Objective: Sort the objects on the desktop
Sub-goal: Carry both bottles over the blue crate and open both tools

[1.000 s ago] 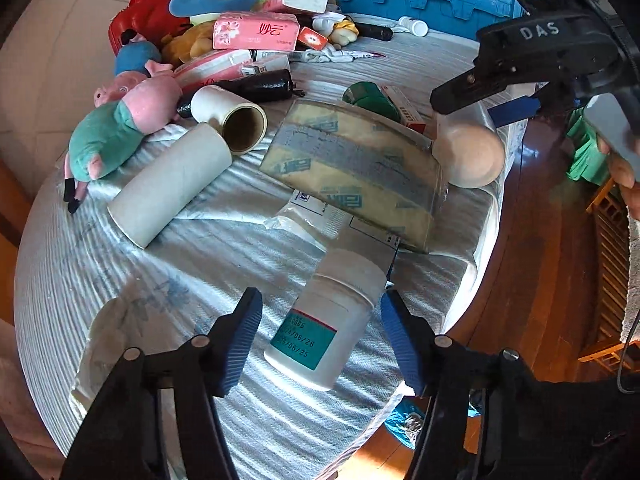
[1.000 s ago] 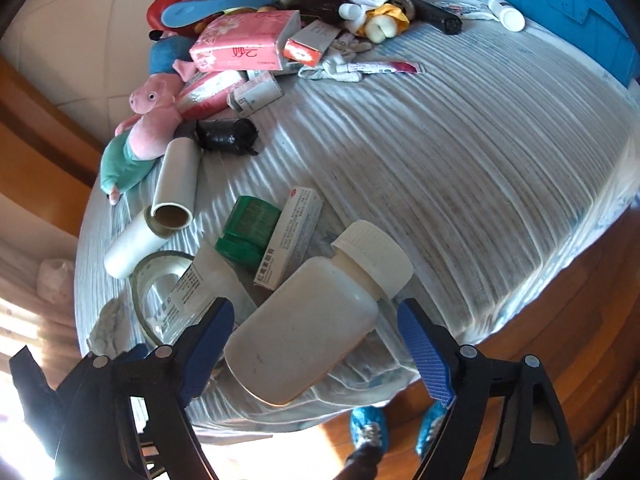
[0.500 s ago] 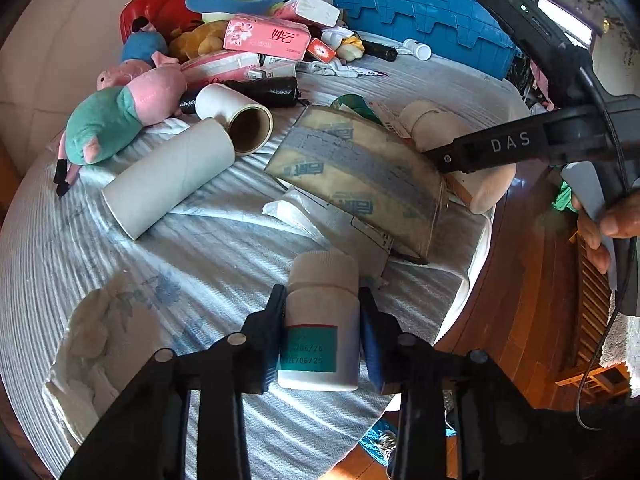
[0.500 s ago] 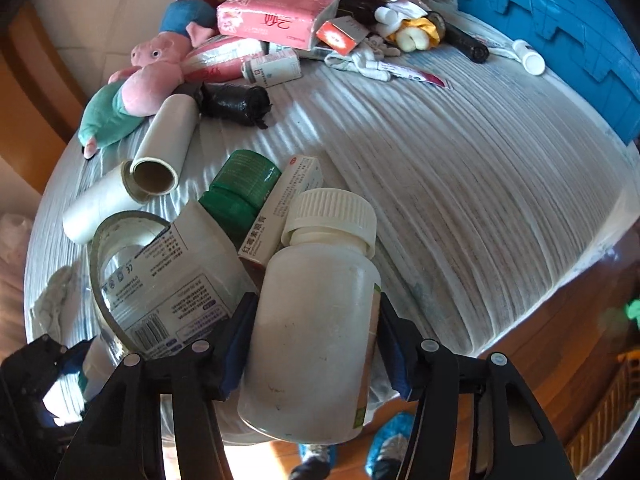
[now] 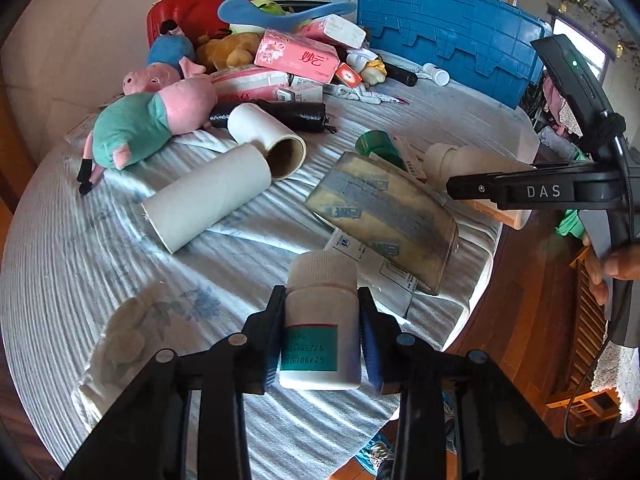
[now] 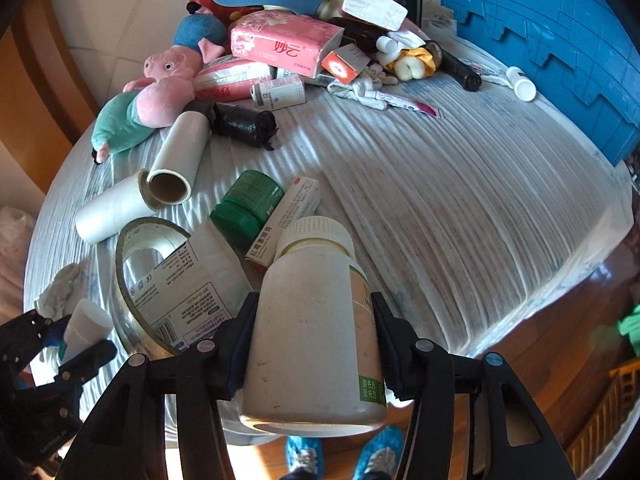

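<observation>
My left gripper (image 5: 322, 312) is shut on a small white pill bottle with a teal label (image 5: 320, 332) and holds it near the table's front edge. It also shows in the right wrist view (image 6: 84, 328) at the far left. My right gripper (image 6: 314, 324) is shut on a large white bottle with a ribbed cap (image 6: 312, 320). That bottle shows in the left wrist view (image 5: 460, 160), partly hidden behind the right gripper's black finger. A blue crate (image 5: 452, 28) stands at the back right of the table.
A tape roll (image 5: 384, 216), two white paper tubes (image 5: 208, 204), a green-capped jar (image 6: 246, 204) and a medicine box (image 6: 284, 218) lie mid-table. Plush pigs (image 5: 152, 120), pink tissue packs (image 5: 296, 56), a red bag (image 5: 192, 4) and a black roll (image 6: 244, 124) crowd the back left. A crumpled tissue (image 5: 128, 336) lies front left.
Both grippers went from open around their bottles to shut on them. Both bottles now stand straight between the fingers and look slightly raised.
</observation>
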The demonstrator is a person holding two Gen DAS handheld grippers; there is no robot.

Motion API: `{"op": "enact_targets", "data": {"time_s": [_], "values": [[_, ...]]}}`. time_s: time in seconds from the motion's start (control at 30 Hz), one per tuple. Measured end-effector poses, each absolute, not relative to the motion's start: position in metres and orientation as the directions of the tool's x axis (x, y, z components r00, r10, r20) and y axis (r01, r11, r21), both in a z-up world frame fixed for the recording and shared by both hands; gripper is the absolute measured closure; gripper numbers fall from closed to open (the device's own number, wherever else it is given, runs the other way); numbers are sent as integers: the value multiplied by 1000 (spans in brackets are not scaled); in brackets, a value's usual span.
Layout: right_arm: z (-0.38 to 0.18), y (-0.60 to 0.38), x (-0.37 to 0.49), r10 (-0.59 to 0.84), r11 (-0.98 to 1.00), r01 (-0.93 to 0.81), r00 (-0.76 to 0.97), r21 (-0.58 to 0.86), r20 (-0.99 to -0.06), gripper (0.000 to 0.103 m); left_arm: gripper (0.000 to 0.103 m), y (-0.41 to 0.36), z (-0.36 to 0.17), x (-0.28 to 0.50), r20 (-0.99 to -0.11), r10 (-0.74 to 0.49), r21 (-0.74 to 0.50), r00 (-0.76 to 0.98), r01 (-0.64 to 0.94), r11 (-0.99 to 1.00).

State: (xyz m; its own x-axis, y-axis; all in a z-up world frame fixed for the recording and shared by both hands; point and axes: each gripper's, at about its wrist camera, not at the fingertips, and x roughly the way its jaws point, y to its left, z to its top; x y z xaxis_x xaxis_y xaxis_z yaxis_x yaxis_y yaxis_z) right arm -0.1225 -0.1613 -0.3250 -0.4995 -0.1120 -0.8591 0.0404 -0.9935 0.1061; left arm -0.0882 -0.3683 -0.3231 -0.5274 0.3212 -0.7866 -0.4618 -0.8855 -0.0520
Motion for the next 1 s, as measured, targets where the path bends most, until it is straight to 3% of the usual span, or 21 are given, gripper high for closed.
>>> {"op": "enact_targets", "data": {"time_s": [0.13, 0.53, 1.0], "values": [[-315, -155, -128, -172, -982, 23, -515, 187, -840, 51, 70, -375, -308, -93, -774, 300, -26, -557, -446, -895], [-259, -139, -139, -166, -981, 30, -628, 190, -760, 51, 70, -348, -247, -112, -703, 329, 2, -630, -465, -885], [-133, -27, -154, -87, -987, 2, -852, 162, -516, 51, 70, -181, -142, -181, -539, 434, 94, -722, -563, -821]]}}
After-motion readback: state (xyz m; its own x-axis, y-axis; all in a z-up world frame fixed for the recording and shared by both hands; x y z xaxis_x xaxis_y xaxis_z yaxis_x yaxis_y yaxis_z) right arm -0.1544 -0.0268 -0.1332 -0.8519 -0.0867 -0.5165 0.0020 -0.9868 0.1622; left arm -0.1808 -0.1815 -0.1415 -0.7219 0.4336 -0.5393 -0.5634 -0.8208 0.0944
